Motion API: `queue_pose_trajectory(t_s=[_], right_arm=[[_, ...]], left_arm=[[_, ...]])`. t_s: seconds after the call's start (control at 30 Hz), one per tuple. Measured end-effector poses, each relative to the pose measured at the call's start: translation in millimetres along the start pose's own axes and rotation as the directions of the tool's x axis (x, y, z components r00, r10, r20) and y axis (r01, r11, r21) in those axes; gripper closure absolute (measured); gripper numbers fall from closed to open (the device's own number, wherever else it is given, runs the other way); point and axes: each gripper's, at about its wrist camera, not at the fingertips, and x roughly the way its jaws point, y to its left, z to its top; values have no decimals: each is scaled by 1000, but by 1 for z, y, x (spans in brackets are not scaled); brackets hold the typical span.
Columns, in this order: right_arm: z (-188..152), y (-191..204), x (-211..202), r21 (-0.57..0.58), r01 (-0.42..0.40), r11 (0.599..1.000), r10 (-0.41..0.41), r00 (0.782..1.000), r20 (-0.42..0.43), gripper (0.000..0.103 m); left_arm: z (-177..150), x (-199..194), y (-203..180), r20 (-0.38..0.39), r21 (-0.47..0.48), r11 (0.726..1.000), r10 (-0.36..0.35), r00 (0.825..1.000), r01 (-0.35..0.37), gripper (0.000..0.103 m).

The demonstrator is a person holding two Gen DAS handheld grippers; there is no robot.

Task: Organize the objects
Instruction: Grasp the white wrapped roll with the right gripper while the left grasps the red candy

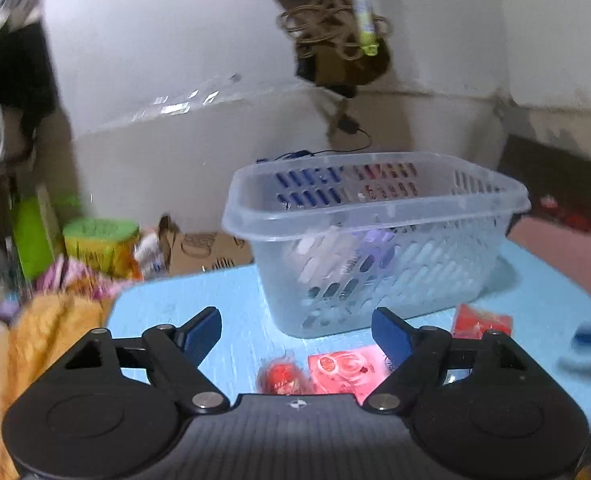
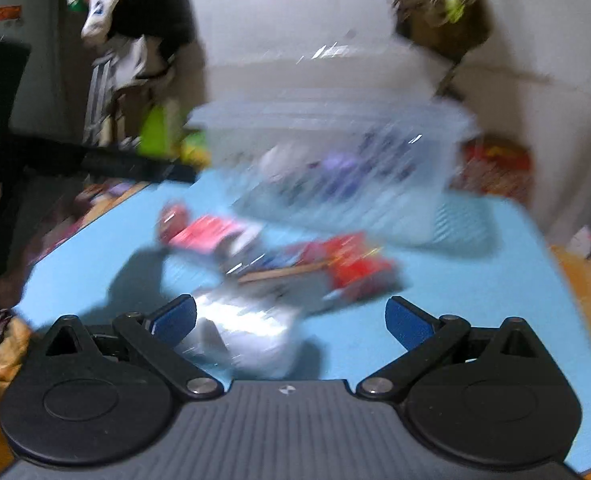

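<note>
Both grippers – left [image 1: 297, 334], right [image 2: 291, 322] – spread wide | basket [image 1: 375, 216] on table [image 1: 235, 300]

The left gripper [image 1: 297, 330] and right gripper [image 2: 291, 318] look alike: ribbed dark grey bodies with a small round black-and-white mark, matte black linkage arms on round discs, silver screws, and blue ridged finger pads [image 1: 201, 330].

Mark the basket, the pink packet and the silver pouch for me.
basket [image 1: 375, 204]: left wrist view, near rim.
pink packet [image 1: 345, 370]: left wrist view, middle of its face.
silver pouch [image 2: 251, 328]: right wrist view, blurred middle, between the open fingers.
</note>
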Motion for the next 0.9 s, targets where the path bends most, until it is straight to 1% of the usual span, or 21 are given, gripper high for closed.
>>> queue_pose_trajectory(t_s=[0.03,0.07,0.1,0.13,0.2,0.27,0.33,0.4,0.43,0.47,0.5,0.53,0.57,0.6,0.63,0.7,0.8,0.83,0.9], right_arm=[[0,2,2,13,-18,1000,18,1000,-15,0],[-1,5,4,17,-25,1000,26,999,-31,0],[0,6,7,12,-27,1000,28,999,-44,0],[-2,7,7,10,-25,1000,25,999,-38,0],[-1,7,8,17,-18,1000,18,999,-38,0],[0,7,9,32,-20,999,22,999,-48,3],[2,6,11,38,-21,999,23,998,-51,4],[4,6,14,44,-30,999,33,998,-52,7],[2,7,17,44,-33,998,36,998,-59,7],[0,9,19,45,-39,998,42,997,-68,7],[0,10,22,46,-46,998,49,996,-77,11],[-1,11,25,42,-52,998,55,995,-84,19],[-2,12,27,33,-55,998,58,994,-95,24],[-3,13,29,24,-53,998,55,993,-109,32],[-5,15,28,6,-49,999,49,993,-109,35],[-8,17,25,-26,-43,999,40,993,-107,37],[-11,18,22,-70,-50,996,42,993,-110,37],[-13,18,21,-88,-49,995,39,993,-109,35],[-17,18,18,-123,-46,991,34,994,-101,34]], left_arm=[[-2,-1,4,-12,-26,999,-19,1000,19,20],[-4,0,6,-19,-42,999,-36,999,35,25],[-7,-2,6,-28,-43,998,-38,999,37,28],[-10,-2,3,-35,-36,999,-37,999,35,31],[-14,2,-1,-44,-17,1000,-13,999,13,31],[-17,3,-1,-38,-24,999,23,999,-24,31],[-18,8,8,-51,-74,995,62,997,-65,31],[-20,16,16,-104,-123,990,62,993,-74,33],[-21,20,20,-130,-137,987,62,990,-80,44],[-22,26,22,-158,-146,986,58,986,-82,50],[-24,30,23,-170,-149,986,53,984,-79,50],[-26,32,24,-179,-149,985,56,982,-83,52],[-28,34,24,-188,-145,985,69,980,-97,55],[-29,35,24,-192,-137,985,81,978,-108,55],[-30,36,25,-192,-129,985,88,977,-114,55],[-32,37,27,-191,-119,985,101,976,-125,53],[-37,40,28,-193,-102,988,96,976,-118,47],[-37,43,28,-198,-97,988,100,975,-121,44],[-40,46,26,-220,-75,988,112,969,-132,43]])
